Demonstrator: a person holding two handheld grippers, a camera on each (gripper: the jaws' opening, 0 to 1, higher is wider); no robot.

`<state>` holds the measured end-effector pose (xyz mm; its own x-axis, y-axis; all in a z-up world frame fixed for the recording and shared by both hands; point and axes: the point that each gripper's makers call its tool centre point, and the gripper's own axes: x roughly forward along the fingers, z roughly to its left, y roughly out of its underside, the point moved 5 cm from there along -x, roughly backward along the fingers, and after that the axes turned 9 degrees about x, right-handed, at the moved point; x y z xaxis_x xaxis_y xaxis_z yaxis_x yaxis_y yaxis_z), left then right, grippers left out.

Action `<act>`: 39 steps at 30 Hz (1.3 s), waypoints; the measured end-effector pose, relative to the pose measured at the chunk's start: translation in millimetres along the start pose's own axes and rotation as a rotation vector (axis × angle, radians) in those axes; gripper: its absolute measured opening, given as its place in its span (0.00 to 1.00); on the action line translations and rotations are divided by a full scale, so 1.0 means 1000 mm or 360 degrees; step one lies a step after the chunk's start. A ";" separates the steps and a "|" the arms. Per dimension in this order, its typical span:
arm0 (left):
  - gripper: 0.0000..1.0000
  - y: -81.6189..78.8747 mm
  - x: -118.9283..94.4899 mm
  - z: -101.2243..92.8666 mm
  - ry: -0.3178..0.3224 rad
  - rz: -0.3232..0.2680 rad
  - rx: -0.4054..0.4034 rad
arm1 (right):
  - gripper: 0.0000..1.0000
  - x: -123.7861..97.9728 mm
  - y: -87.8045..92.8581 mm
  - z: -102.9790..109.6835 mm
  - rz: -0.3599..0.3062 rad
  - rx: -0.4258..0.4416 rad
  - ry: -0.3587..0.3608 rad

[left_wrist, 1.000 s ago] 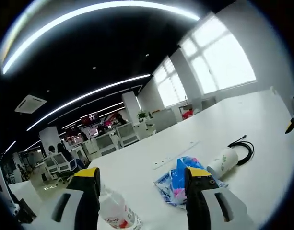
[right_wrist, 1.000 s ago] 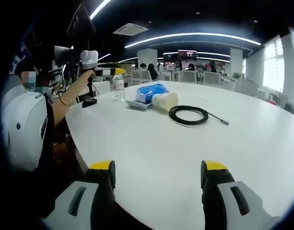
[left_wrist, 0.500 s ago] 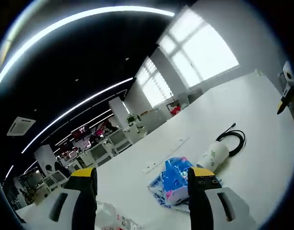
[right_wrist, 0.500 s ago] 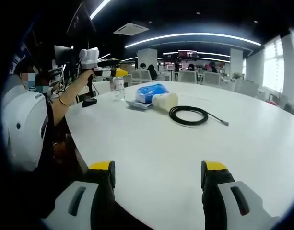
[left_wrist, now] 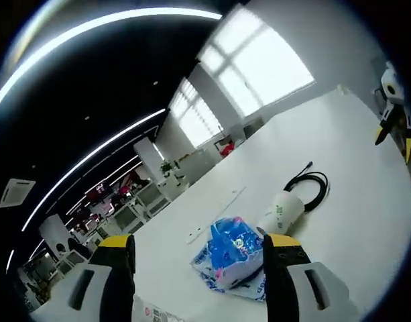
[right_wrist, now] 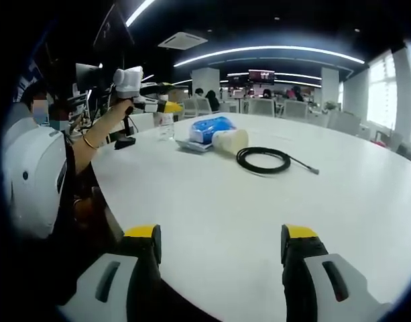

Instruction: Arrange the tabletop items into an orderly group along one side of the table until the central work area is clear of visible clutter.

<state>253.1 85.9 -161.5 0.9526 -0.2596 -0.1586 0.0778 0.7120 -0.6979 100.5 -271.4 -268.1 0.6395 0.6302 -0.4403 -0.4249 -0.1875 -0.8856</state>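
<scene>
Nearest in the right gripper view, the right gripper [right_wrist: 218, 251] hangs low over the bare front edge of the white desk [right_wrist: 212, 201], its fingers [right_wrist: 143, 243] spread wide with nothing between them. Farther along the desk lies a coiled black cable [right_wrist: 264, 161], one end trailing off to the side. Just beyond the coil a white paper cup [right_wrist: 230, 141] lies on its side, touching a blue plastic packet [right_wrist: 210, 129]. A clear water bottle [right_wrist: 165, 122] stands upright near the far edge, a little apart from the packet. The person's hand [right_wrist: 118, 107] holds the left gripper [right_wrist: 163, 106] raised above that bottle.

In the left gripper view, the left gripper [left_wrist: 197, 268] also has its fingers [left_wrist: 280, 249] spread and empty. It is tilted, looking over the blue packet [left_wrist: 228, 253], then the cup [left_wrist: 280, 212], then the cable [left_wrist: 310, 188]. A scrap of the bottle's label [left_wrist: 151, 313] shows at the bottom between the fingers.

The items sit loosely in a row, so the arranging seems barely begun. This looks like the approach step, with the left gripper lining up on the bottle or the packet. The next move probably calls for lowering it, levelling the fingers around one item, and closing before shifting it toward the desk's side.
</scene>
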 end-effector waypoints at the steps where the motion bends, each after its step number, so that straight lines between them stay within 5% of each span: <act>1: 0.78 -0.001 0.002 -0.003 0.0014 -0.0002 0.0024 | 0.70 0.000 0.000 0.000 -0.0001 0.0003 0.0001; 39: 0.87 -0.025 0.028 -0.050 0.0238 0.0003 0.0345 | 0.70 -0.008 0.007 -0.007 -0.0010 0.0042 0.0041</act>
<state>263.1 28.2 -183.6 0.9000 -0.3402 -0.2723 0.1528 0.8316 -0.5339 97.1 -283.5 -271.3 0.6585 0.6116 -0.4385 -0.4373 -0.1632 -0.8844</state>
